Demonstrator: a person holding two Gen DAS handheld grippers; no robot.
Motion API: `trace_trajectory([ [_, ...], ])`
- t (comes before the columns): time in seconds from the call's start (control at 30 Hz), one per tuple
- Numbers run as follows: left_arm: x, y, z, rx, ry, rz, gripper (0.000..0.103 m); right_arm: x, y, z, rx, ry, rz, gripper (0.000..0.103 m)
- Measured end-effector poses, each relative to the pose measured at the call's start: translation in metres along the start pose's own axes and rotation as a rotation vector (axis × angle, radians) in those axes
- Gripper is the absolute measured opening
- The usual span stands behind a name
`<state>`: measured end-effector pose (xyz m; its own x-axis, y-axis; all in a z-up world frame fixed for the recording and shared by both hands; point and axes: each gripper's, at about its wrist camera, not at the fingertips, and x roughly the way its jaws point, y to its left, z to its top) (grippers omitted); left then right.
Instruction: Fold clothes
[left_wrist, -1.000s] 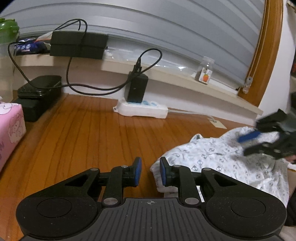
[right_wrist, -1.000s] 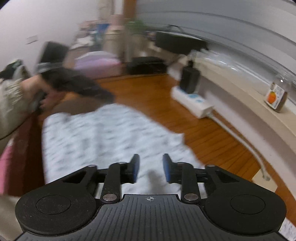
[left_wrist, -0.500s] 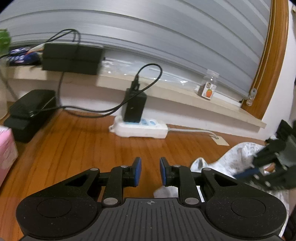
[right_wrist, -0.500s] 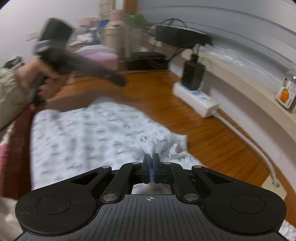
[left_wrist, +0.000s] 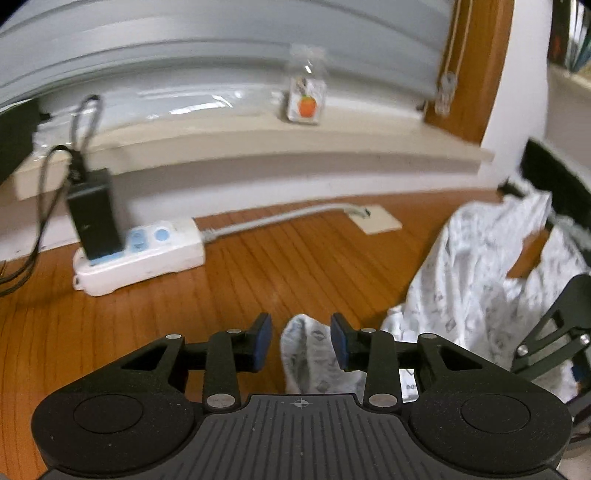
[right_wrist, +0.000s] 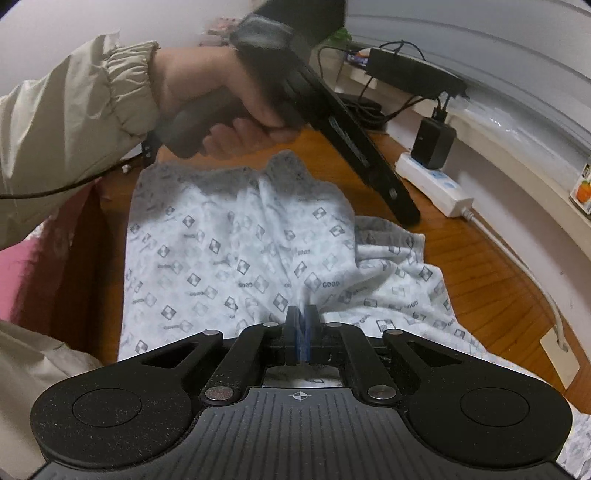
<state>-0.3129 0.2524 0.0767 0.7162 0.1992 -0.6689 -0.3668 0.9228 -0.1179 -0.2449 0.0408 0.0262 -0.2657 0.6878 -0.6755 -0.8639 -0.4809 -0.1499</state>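
1. The garment (right_wrist: 236, 258) lies spread on the wooden floor (left_wrist: 303, 258).
2. The power strip (left_wrist: 144, 254) sits on the floor against the wall, beyond the garment.
3. An adapter (left_wrist: 94, 218) stands plugged into the strip.
4. Above, a jar (left_wrist: 306, 98) stands on the ledge (left_wrist: 258, 136).
5. A garment corner lies between the left gripper (left_wrist: 301, 345) tips.

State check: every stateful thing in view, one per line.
Left tongs: jaws opening, cloth fold between them, pads not pressing.
Right tongs: shut on the patterned garment.
Patterned garment: crumpled, unfolded, on the wooden floor.
Black adapter: plugged into the power strip.
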Motion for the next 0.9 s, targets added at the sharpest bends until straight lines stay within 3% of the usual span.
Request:
trace_trajectory([
  [0.13, 0.011, -0.006, -0.003, 0.007, 0.035, -0.002, 0.014, 0.001, 0.001, -0.004, 0.002, -0.006, -0.005, 0.004],
  [0.2, 0.015, -0.007, -0.005, 0.013, 0.059, 0.002, 0.014, 0.002, 0.0, -0.005, 0.006, -0.01, -0.002, 0.004],
  [0.27, 0.018, -0.008, -0.006, 0.016, 0.079, 0.005, 0.014, 0.002, -0.001, -0.005, 0.013, -0.012, 0.001, 0.004],
  [0.5, 0.03, -0.002, -0.003, -0.015, 0.095, 0.011, 0.032, 0.004, -0.002, -0.006, 0.022, -0.023, -0.001, 0.005],
  [0.57, 0.032, -0.001, -0.001, -0.021, 0.096, 0.016, 0.032, 0.003, -0.001, -0.007, 0.023, -0.026, -0.004, 0.005],
  [0.6, 0.033, -0.001, 0.0, -0.022, 0.095, 0.019, 0.026, 0.003, -0.001, -0.007, 0.023, -0.027, -0.004, 0.005],
  [0.63, 0.034, -0.002, 0.001, -0.012, 0.093, 0.023, 0.012, 0.003, -0.001, -0.007, 0.023, -0.028, -0.005, 0.005],
  [0.67, 0.034, -0.003, 0.0, -0.004, 0.089, 0.02, 0.006, 0.003, -0.001, -0.007, 0.022, -0.029, -0.006, 0.005],
  [0.77, 0.026, -0.005, 0.001, 0.024, 0.033, 0.072, 0.002, 0.002, -0.001, -0.007, 0.024, -0.037, -0.009, 0.005],
  [0.9, -0.016, 0.01, 0.021, -0.032, -0.18, 0.144, 0.002, -0.007, -0.004, -0.006, 0.021, -0.101, -0.066, 0.004],
])
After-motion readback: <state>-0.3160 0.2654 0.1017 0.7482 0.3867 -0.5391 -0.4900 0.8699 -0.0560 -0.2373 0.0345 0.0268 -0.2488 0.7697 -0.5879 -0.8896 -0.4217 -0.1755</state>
